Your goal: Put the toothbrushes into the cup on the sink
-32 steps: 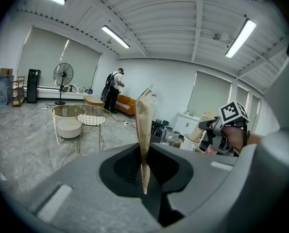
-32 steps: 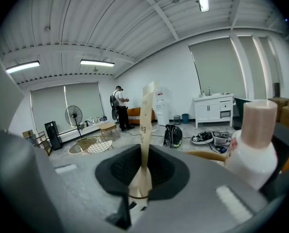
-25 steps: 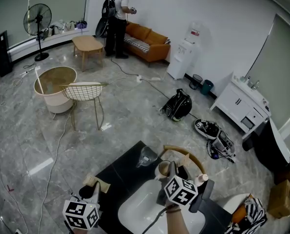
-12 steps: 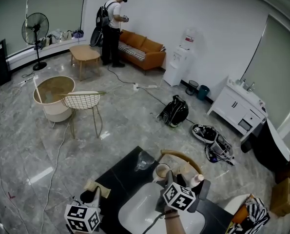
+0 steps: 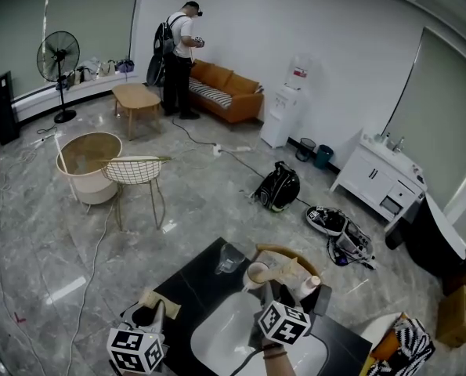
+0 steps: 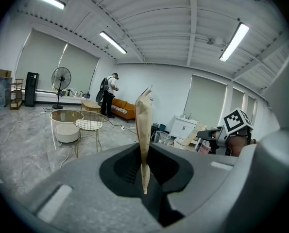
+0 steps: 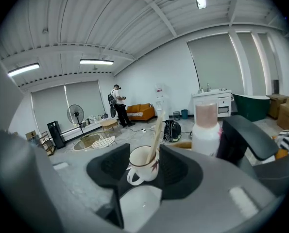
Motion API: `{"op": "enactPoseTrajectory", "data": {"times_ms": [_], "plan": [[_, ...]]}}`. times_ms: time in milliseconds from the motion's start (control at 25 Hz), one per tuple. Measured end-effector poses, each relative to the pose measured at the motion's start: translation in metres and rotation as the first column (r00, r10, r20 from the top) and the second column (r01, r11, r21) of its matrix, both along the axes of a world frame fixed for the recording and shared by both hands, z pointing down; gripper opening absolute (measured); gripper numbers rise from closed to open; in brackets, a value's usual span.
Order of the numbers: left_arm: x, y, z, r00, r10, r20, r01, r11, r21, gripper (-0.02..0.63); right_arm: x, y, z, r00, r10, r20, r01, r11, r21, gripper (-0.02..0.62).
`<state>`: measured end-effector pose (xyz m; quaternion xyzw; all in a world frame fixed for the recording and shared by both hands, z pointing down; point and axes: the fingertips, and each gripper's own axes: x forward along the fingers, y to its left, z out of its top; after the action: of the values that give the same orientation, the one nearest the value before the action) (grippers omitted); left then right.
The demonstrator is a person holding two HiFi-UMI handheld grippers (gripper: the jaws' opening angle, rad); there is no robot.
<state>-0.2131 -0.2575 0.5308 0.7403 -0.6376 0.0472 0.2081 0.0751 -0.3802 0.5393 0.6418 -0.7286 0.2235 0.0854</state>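
While the left gripper (image 6: 143, 166) is clamped on 1 wrapped toothbrush (image 6: 144, 123), which stands nearly upright out of the jaws with its lower end hanging just below the pads, I read the right gripper (image 7: 145, 171) as empty: its 2 jaws have just been opening and now stand spread wide, with the cup (image 7: 142, 165) framed between them and neither pad pressing on it. The cup sits on the dark counter (image 5: 187, 282) at the far rim of the sink (image 5: 221, 337), and the other toothbrush (image 7: 157, 127) already leans in it, tipped to the right towards a white bottle (image 7: 205, 130) close by. In the head view the cup lies ahead and to the right of my left gripper, across the near-left corner of the basin, while the right gripper hangs over the basin just short of the cup, so the right hand is much the nearer but the left one carries the load. As I judge it, the next move turns on that offset: the left gripper has to travel forward and rightward to the cup. The packet's long axis should stay upright so its lower end goes in first, aimed at the left part of the mouth, because the leaning packet takes the right side. I would come in from the cup's left to stay clear of the right gripper
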Motion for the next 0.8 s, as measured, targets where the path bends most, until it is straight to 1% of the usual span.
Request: {"op": "enactPoseTrajectory", "data": {"times_ms": [200, 280, 360, 440, 680, 800], "plan": [[0.007, 0.009, -0.007, 1.000, 0.011, 0.011, -0.011, 1.000, 0.016, 0.040, -0.005, 0.023, -0.009, 0.999, -0.032, -0.022, 0.032, 0.999, 0.011, 0.185], [0.008, 0.011, -0.012, 1.000, 0.016, 0.018, -0.017, 0.999, 0.028, 0.040, -0.008, 0.032, -0.012, 0.999, -0.037, -0.031, 0.038, 0.999, 0.011, 0.150], [0.009, 0.011, -0.018, 1.000, 0.021, 0.021, -0.022, 0.999, 0.040, 0.040, -0.009, 0.042, -0.017, 0.998, -0.043, -0.040, 0.044, 0.999, 0.011, 0.146], [0.014, 0.011, -0.023, 0.999, 0.027, 0.022, -0.028, 0.998, 0.050, 0.040, -0.008, 0.050, -0.022, 0.998, -0.048, -0.051, 0.048, 0.999, 0.010, 0.120], [0.025, 0.012, -0.034, 0.999, 0.041, 0.025, -0.043, 0.996, 0.074, 0.040, -0.015, 0.078, -0.039, 0.995, -0.071, -0.075, 0.073, 0.997, 0.028, 0.084], [0.033, 0.015, -0.038, 0.998, 0.053, 0.025, -0.055, 0.995, 0.085, 0.040, -0.015, 0.092, -0.045, 0.993, -0.074, -0.091, 0.078, 0.996, 0.041, 0.034]]}}
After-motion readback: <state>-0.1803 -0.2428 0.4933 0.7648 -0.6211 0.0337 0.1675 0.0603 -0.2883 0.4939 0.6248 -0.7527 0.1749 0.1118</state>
